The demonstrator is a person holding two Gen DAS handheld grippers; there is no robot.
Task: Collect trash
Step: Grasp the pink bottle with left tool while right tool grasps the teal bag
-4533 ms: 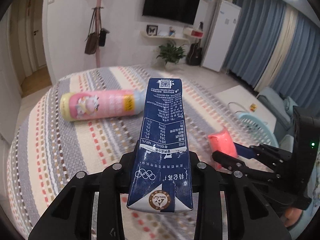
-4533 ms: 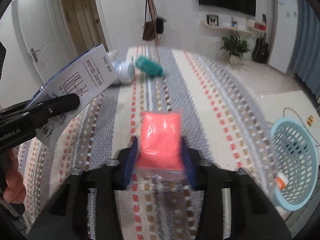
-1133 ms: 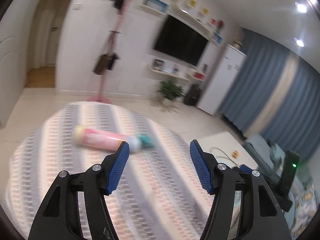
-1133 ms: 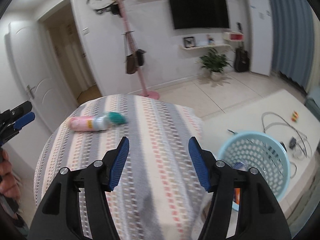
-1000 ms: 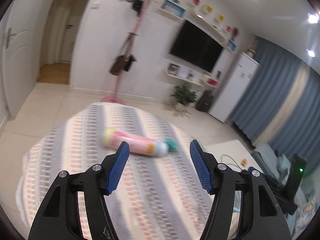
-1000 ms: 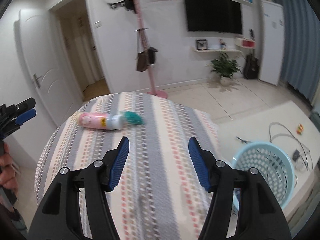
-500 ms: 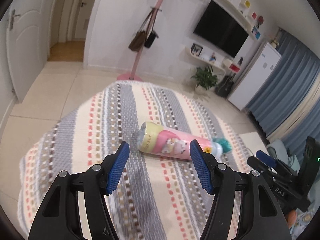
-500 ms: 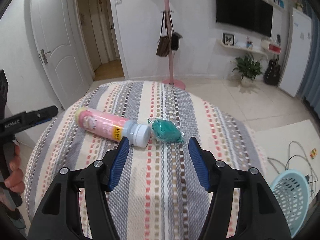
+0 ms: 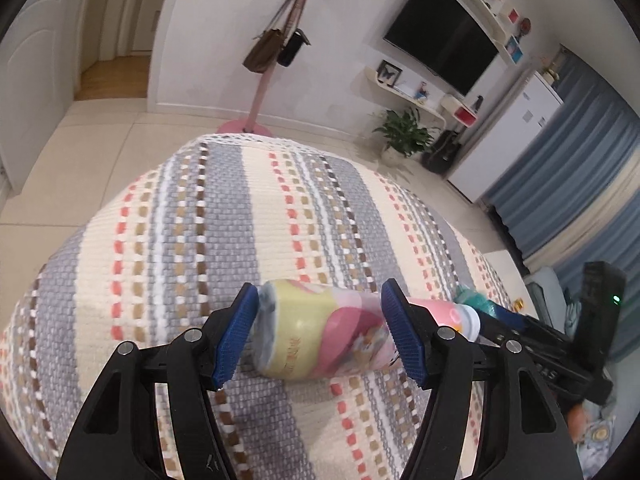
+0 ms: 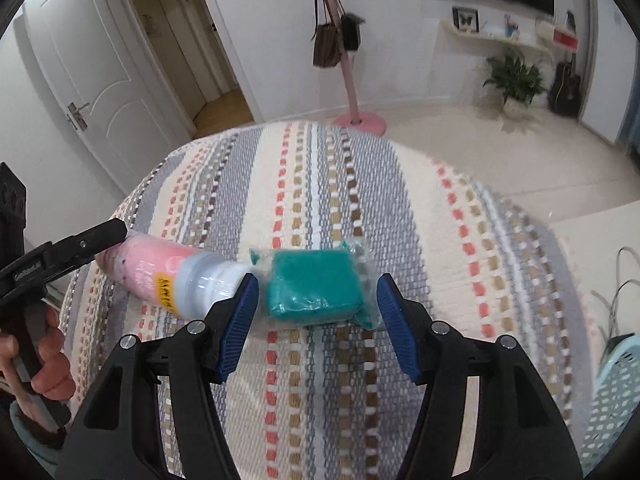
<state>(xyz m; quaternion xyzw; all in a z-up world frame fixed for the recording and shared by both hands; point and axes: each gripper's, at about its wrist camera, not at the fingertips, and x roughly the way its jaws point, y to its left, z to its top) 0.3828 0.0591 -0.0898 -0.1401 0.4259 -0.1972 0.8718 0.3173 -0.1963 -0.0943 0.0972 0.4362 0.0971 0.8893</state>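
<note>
A pink and yellow bottle (image 9: 324,332) lies on its side on the striped table cloth (image 9: 240,208). My left gripper (image 9: 320,332) is open, with its blue pads on either side of the bottle's yellow base end. A teal sponge in clear wrap (image 10: 316,284) lies at the bottle's white cap end (image 10: 212,284). My right gripper (image 10: 314,316) is open around the sponge, one pad on each side. The sponge shows as a teal patch (image 9: 476,304) in the left wrist view, partly hidden by the right gripper.
A light blue laundry basket (image 10: 612,396) stands on the floor off the table's right edge. A pink coat stand with bags (image 10: 340,40) and a potted plant (image 10: 516,76) stand beyond the table. The table's far half (image 10: 320,168) carries only the striped cloth.
Both grippers, which earlier released the carton and the pink packet, have moved down and forward. The left now brackets the bottle's base, and the right now brackets the teal sponge.
</note>
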